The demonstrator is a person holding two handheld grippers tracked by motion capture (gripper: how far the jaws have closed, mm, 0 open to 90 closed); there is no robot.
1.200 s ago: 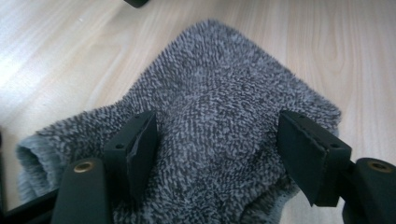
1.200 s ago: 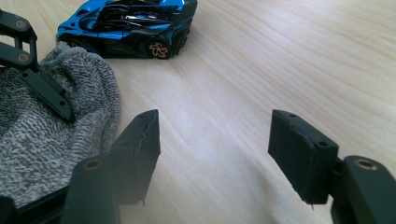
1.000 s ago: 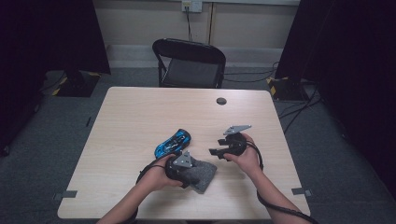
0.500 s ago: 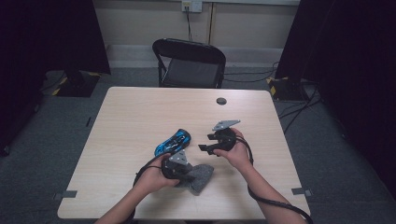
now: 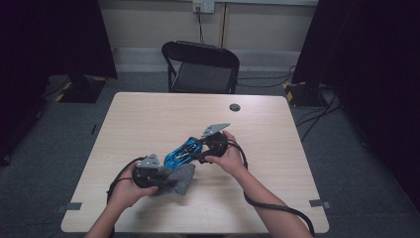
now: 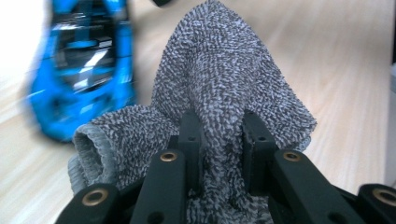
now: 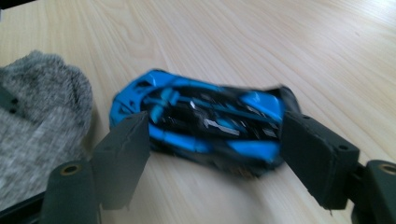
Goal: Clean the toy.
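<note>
L gripper (image 6: 219,140) is clamped on a bunched fold of the grey cloth (image 6: 224,70); the rest of the cloth bulges up ahead of the jaws & droops at the sides, so it's prob. gripped that way to leave a soft pad free for wiping. In the high view the cloth (image 5: 181,176) sits at the near-middle of the table (image 5: 148,114), just beside the blue car (image 5: 181,151), w/ the L gripper (image 5: 166,178) at its near-left edge.

R gripper (image 7: 215,149) has its jaws spread wide, one each side of the car (image 7: 201,121). They have just been opening further. The car lies between them, on the wood, but the pads look clear of its body, so no grip yet as far as I can tell. High view: R gripper (image 5: 200,151) meets the car's right end. Straddling it like this looks like prep to pin or lift the car so it won't roll while the cloth works on it.

Car & cloth are near each other, maybe touching at the car's near end; can't tell for sure w/ the blur.

Behind the table: a black chair (image 5: 200,67). Small dark disc (image 5: 235,107) on the far side, well apart from the action.
</note>
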